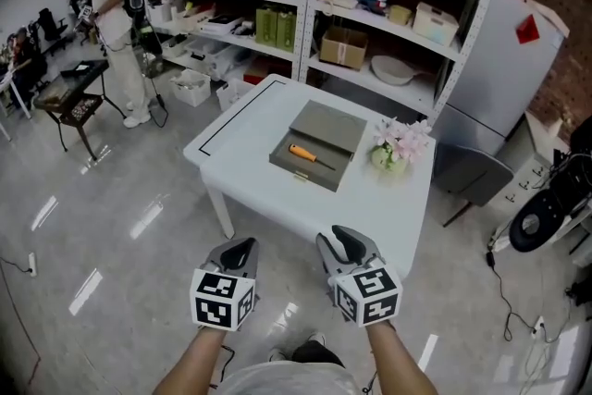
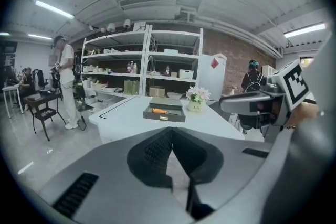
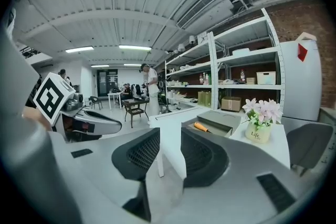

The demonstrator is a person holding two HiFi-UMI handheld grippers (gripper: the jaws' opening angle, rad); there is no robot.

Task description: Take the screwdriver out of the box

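- The white table (image 1: 268,190) stands ahead of both grippers, apart from them.
- The open grey box (image 1: 305,174) lies in the middle of the table.
- The left gripper (image 1: 240,247) has its jaws closed together and holds nothing.
- The right gripper (image 1: 346,241) has its jaws a little apart, with nothing between them.
- The orange-handled screwdriver (image 1: 303,153) lies inside the box.
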